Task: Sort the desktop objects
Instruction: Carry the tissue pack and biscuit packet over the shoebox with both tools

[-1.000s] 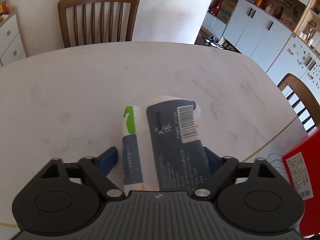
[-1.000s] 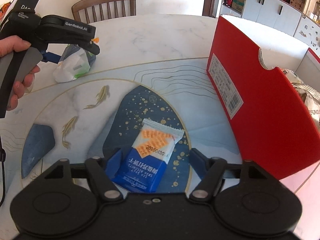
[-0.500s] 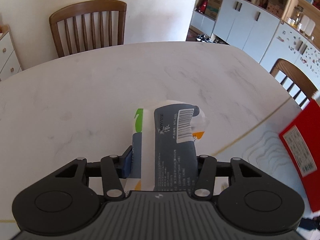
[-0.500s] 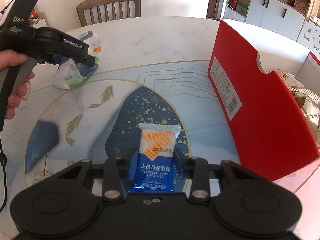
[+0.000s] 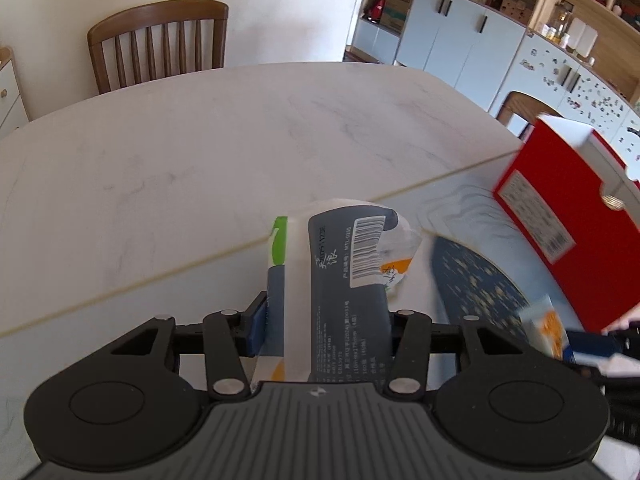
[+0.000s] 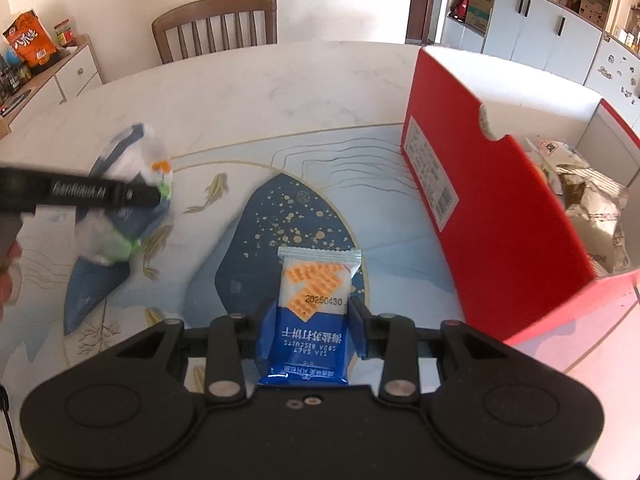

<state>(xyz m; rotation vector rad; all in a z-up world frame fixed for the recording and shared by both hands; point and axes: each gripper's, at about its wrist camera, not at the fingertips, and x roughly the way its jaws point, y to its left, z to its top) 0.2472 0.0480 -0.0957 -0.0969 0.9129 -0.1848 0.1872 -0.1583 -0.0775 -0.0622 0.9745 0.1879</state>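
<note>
Left wrist view: left gripper (image 5: 326, 320) clamped on a tissue pack (image 5: 340, 280), blue pads pressing both sides. Pack runs lengthwise out from the fingers toward 12 o'clock, barcode face up, green-and-white end at the far tip. It looks held clear of the table (image 5: 180, 168); contact underneath can't be confirmed. Gripper points forward and slightly down across the marble top. Red box (image 5: 568, 220) at 3 o'clock, motion-blurred, label side facing in. Right gripper (image 5: 588, 344) enters at 4 o'clock with a cracker packet (image 5: 546, 328) in its tip, blurred. Wooden chair (image 5: 160, 44) at 11 o'clock behind the table, cabinets (image 5: 460, 28) at 1 o'clock.

Right wrist view: right gripper (image 6: 312, 320) clenched on the cracker packet (image 6: 316, 304), blue pads pinching its blue lower half, orange-printed end pointing to 12 o'clock. Packet sits over the dark blue patch of the table mat (image 6: 280, 224). Gripper level, aimed forward. Red box (image 6: 492, 216) at 2 o'clock, open top, bagged snacks (image 6: 592, 204) inside. Left gripper (image 6: 158, 196) comes in from 9 o'clock, roughly horizontal, blurred, tip buried in the tissue pack (image 6: 128, 208); fingers of the holding hand (image 6: 8, 276) show at the left edge. Chair (image 6: 216, 24) at 11 o'clock, sideboard (image 6: 68, 68) with an orange snack bag (image 6: 32, 38) at 10 o'clock.
</note>
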